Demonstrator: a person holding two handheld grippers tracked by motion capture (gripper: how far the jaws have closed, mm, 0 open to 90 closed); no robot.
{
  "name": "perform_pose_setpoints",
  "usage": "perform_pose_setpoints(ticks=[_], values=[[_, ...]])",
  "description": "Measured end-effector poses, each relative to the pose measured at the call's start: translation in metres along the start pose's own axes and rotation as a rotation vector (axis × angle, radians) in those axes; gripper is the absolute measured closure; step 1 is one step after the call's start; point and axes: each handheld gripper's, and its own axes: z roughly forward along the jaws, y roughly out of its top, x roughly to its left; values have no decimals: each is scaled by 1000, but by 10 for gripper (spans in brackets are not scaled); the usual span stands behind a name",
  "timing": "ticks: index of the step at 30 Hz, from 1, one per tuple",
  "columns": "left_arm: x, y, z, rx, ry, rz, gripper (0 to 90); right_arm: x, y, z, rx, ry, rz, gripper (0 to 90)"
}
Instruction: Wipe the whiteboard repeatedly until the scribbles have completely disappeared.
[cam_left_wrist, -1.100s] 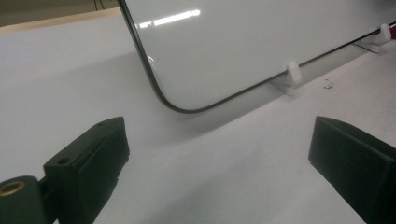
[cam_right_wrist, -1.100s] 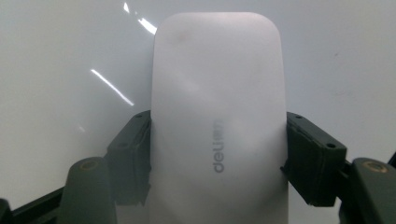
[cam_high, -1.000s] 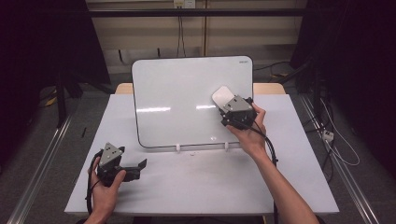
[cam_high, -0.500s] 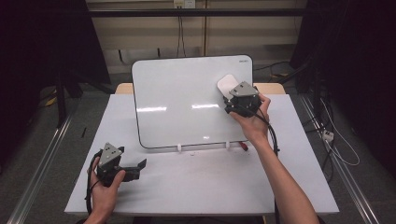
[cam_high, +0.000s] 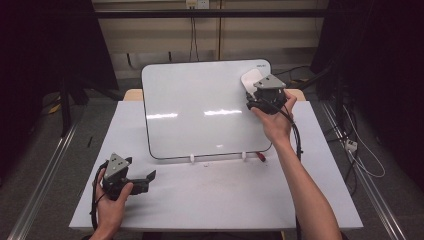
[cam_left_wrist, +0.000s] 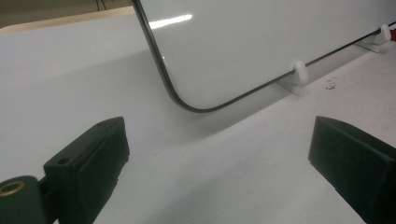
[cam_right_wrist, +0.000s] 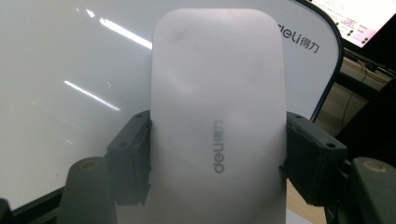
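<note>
A white board (cam_high: 200, 110) leans back on the white table (cam_high: 225, 200), its glossy face (cam_right_wrist: 70, 70) blank. My right gripper (cam_high: 254, 89) is up at the board's top right corner, shut on a white board eraser (cam_high: 249, 80). In the right gripper view the eraser (cam_right_wrist: 217, 116) stands lengthwise between the jaws of that gripper (cam_right_wrist: 217, 154), both pads pressed on its sides. My left gripper (cam_high: 146, 181) rests low at the table's front left, open, with nothing between its fingers (cam_left_wrist: 93, 154). The board's lower left corner (cam_left_wrist: 187, 100) lies ahead of it.
Two small white feet (cam_high: 191, 159) (cam_high: 244, 156) prop the board's bottom edge, and a small red thing (cam_high: 261, 157) lies beside the right one. Cables trail from both grippers. Metal rails run along the floor on both sides of the table.
My right gripper has carried the eraser up and to the right across the board, to its top right corner. The left gripper has stayed put.
</note>
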Motion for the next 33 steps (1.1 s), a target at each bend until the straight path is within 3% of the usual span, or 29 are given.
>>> perform_pose_setpoints(ticks=[5,15,31,33], values=[[1,0,0,8,-5,3,47,5,-7,-5,5,-4,-9,318],[0,-2,1,11,-1,-5,47,30,-31,-15,27,52,-63,318],[-1,-1,2,7,-1,-11,48,42,-45,-21,30,131,-36,318],[-1,-1,1,9,-1,-5,48,49,-46,-21,30,103,-80,318]])
